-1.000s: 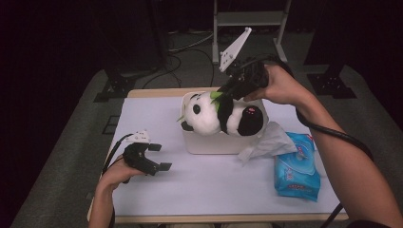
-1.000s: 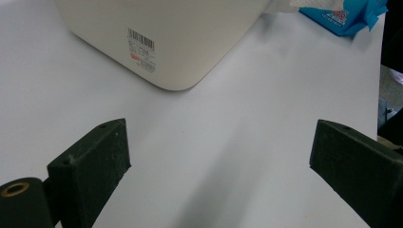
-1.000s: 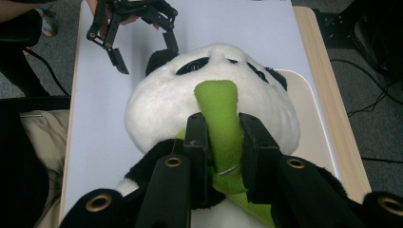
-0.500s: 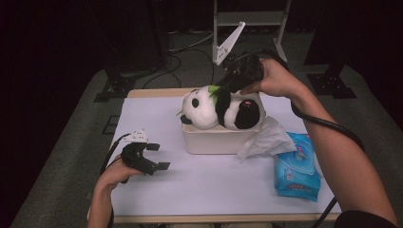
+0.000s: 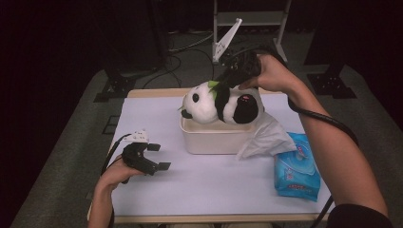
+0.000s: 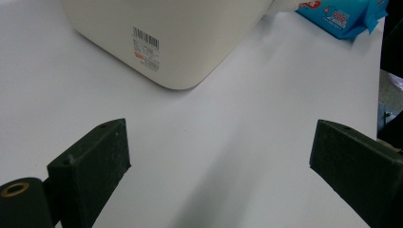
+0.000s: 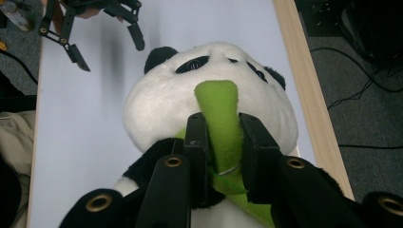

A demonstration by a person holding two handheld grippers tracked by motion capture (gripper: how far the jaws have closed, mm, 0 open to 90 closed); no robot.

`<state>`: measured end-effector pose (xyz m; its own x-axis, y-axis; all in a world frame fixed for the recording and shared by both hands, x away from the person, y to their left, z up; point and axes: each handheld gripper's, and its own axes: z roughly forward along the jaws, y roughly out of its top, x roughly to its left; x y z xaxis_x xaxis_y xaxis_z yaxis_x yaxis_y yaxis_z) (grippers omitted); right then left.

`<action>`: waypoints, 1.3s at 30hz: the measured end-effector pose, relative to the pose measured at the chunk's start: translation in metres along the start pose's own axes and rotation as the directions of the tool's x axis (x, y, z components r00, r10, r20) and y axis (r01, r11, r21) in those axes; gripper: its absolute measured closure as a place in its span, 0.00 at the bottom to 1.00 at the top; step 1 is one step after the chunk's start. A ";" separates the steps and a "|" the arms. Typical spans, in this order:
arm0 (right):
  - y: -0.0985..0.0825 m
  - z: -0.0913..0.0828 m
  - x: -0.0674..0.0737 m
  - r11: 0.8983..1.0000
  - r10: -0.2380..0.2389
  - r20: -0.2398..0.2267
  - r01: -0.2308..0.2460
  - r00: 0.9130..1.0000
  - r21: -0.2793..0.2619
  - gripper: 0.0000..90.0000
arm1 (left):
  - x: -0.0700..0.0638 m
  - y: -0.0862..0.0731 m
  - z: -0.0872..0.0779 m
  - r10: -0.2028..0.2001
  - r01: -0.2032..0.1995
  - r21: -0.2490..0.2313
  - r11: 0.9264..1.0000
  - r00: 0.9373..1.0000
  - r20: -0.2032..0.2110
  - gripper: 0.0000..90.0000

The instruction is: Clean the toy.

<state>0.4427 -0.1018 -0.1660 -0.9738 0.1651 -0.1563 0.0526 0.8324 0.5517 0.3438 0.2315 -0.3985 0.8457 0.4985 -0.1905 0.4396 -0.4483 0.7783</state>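
Panda toy (image 5: 221,102) was held above the cream tub (image 5: 216,137) by its green leaf (image 7: 219,118), pinched in the right gripper (image 7: 223,137); the left gripper (image 5: 151,159) was kept wide open, empty, over the desk (image 5: 214,185).

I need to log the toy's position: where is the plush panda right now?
In the high view the plush panda is at the far middle of the table, lifted just above the cream bin, with the right tool clamped on its green leaf.
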 end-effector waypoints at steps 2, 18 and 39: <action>0.000 0.002 -0.004 1.000 0.007 0.003 -0.007 1.000 0.005 0.82 | 0.001 0.000 0.000 -0.001 0.001 -0.004 1.000 1.000 0.000 0.06; -0.002 0.025 -0.035 0.998 0.045 0.007 -0.045 0.999 0.035 0.82 | 0.006 -0.002 -0.002 -0.014 0.014 -0.008 1.000 1.000 -0.001 0.06; -0.025 0.054 -0.041 0.996 0.077 -0.036 -0.075 0.996 0.038 0.82 | 0.003 -0.002 0.002 -0.010 0.010 0.003 1.000 1.000 0.003 0.06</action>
<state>0.4931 -0.1011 -0.2178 -0.9743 0.2090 -0.0839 0.1339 0.8371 0.5303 0.3460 0.2325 -0.4015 0.8422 0.5005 -0.2004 0.4490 -0.4453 0.7747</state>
